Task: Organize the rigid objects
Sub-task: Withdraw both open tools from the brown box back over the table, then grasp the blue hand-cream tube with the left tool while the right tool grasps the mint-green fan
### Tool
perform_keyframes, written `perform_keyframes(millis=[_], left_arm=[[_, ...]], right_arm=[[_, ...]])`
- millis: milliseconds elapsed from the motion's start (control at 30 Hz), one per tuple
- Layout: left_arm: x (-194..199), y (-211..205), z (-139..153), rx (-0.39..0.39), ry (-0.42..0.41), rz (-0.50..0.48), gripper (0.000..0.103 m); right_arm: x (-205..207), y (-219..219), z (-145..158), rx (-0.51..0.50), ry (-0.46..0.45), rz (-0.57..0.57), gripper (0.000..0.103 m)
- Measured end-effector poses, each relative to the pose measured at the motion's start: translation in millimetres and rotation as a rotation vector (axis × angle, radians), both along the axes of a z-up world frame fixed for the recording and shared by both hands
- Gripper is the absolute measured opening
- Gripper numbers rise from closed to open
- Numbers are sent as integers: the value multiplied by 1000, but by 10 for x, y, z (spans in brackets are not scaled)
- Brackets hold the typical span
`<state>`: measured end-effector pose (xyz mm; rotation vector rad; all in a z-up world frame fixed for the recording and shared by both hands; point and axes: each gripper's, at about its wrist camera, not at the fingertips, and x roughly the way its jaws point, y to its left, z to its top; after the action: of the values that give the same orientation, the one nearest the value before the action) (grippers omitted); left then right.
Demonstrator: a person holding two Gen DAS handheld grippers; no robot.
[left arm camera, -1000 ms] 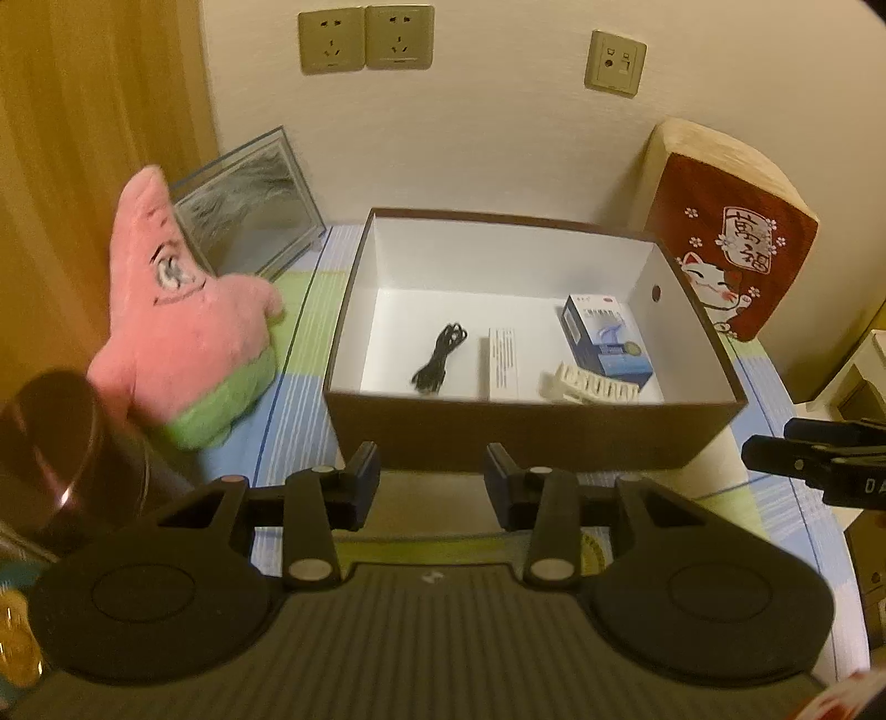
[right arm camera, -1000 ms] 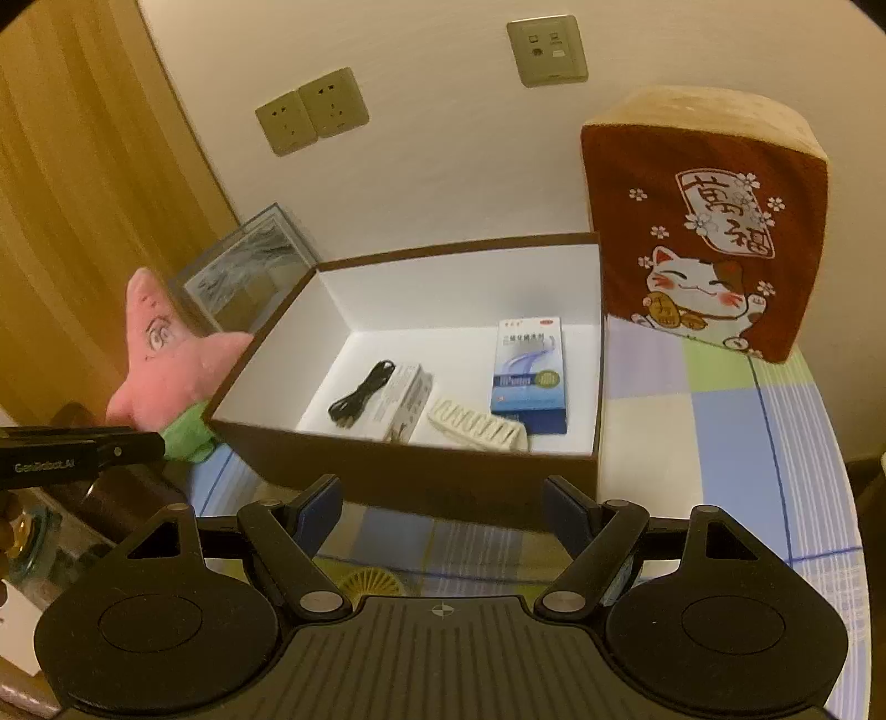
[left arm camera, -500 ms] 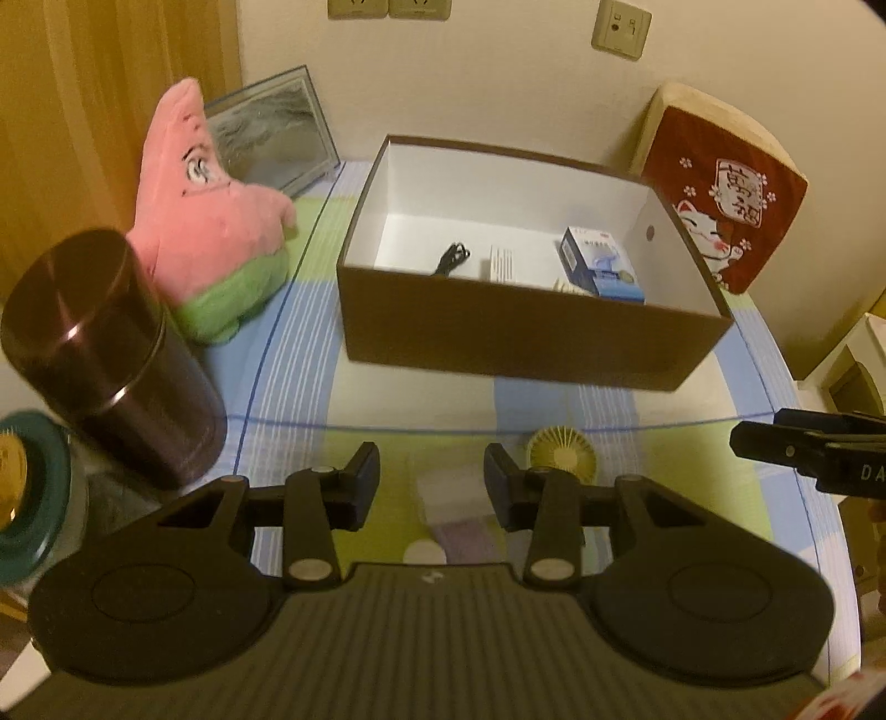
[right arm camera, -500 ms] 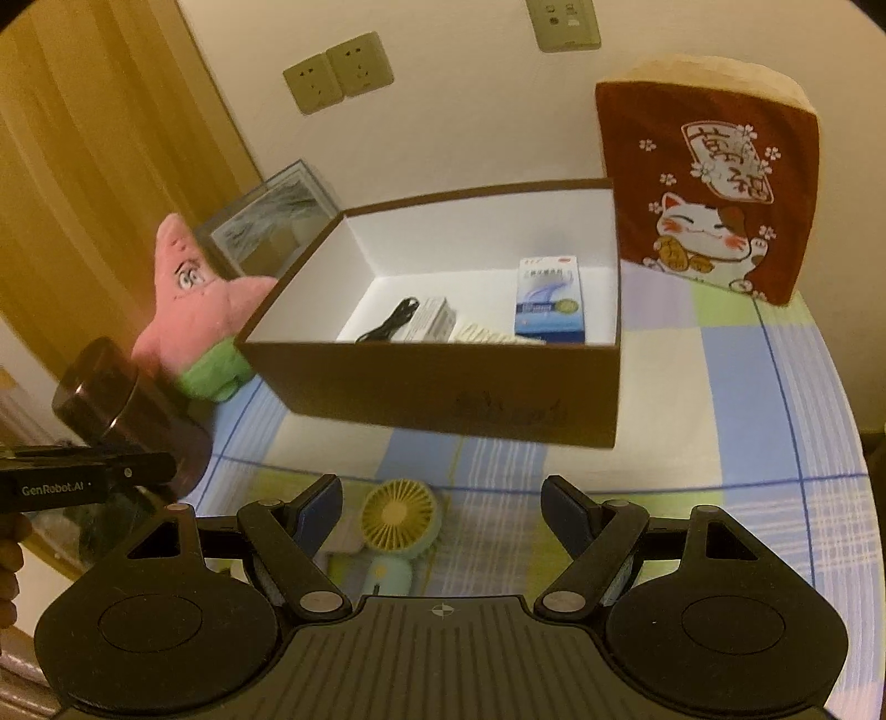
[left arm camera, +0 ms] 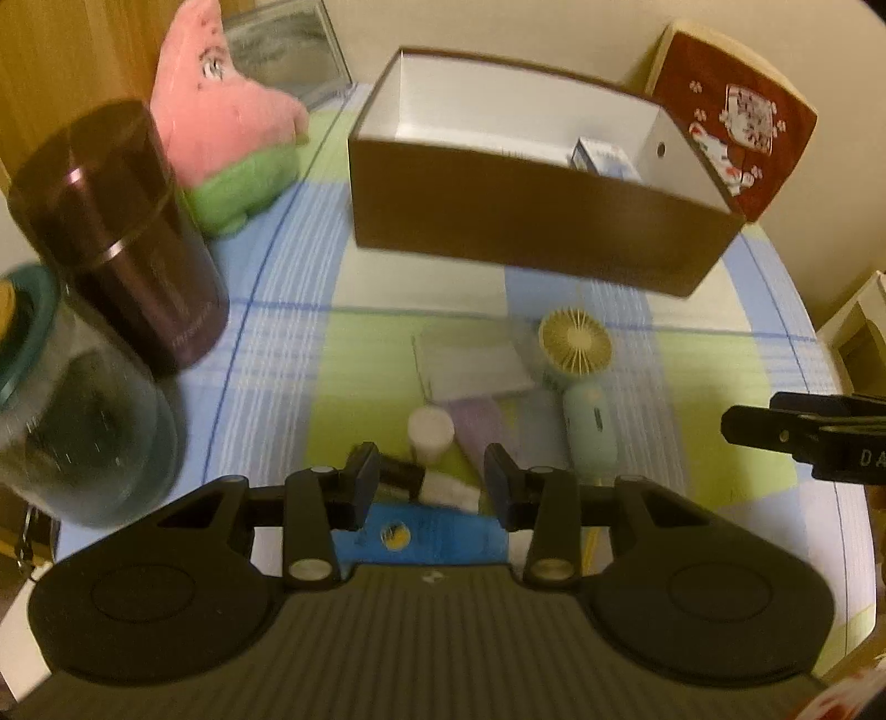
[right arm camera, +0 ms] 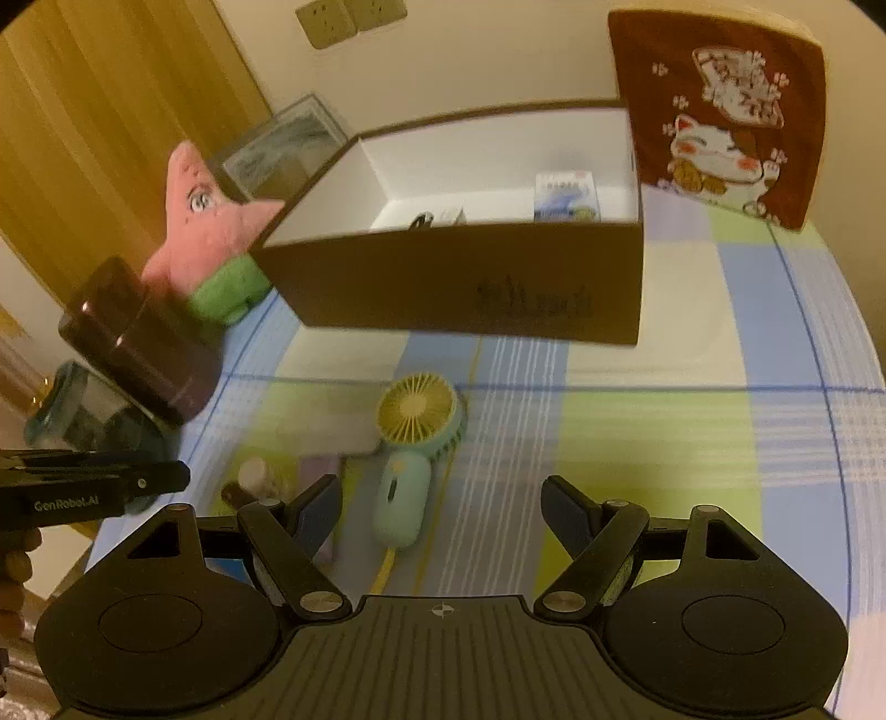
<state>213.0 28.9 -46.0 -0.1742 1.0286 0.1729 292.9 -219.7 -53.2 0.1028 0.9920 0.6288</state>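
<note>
A cream wall with sockets (right arm camera: 350, 21) backs a tabletop (right arm camera: 692, 421) covered in a blue, green and white checked cloth. At 12 o'clock on the tabletop stands an open brown box (left arm camera: 531, 232) with a white interior; a blue-and-white carton (right arm camera: 566, 196) lies against its right inner wall, and a black cable end (right arm camera: 422, 220) shows just above the front wall. A pink star plush (right arm camera: 210, 232) leans at 10 o'clock of the box, with a framed picture (right arm camera: 288, 138) behind it. A red cat-print cushion (right arm camera: 720, 111) stands at 2 o'clock. A dark canister (left arm camera: 119, 232) and a glass jar (left arm camera: 72, 421) with a teal lid sit at the tabletop's 9 o'clock edge.

The loose items lie at 6 o'clock of the box, apart from it: a mint hand fan (right arm camera: 412, 459), a flat pale packet (left arm camera: 470, 360) touching the fan's head, a lilac tube (left arm camera: 487, 437) with a white cap, and a blue packet (left arm camera: 421, 534) nearest the viewer.

The left hand-held gripper (left arm camera: 432, 482) hovers over the tube and blue packet, jaws partly spread, nothing pinched. The right hand-held gripper (right arm camera: 440, 507) hovers over the fan's handle, jaws wide apart and empty.
</note>
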Motion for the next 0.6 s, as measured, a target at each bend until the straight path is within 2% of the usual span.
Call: perform_keyframes(millis=[600], left_arm=[[-35, -157, -448, -31, 70, 29, 39]], right_arm=[[-179, 68, -392, -59, 68, 30, 79]])
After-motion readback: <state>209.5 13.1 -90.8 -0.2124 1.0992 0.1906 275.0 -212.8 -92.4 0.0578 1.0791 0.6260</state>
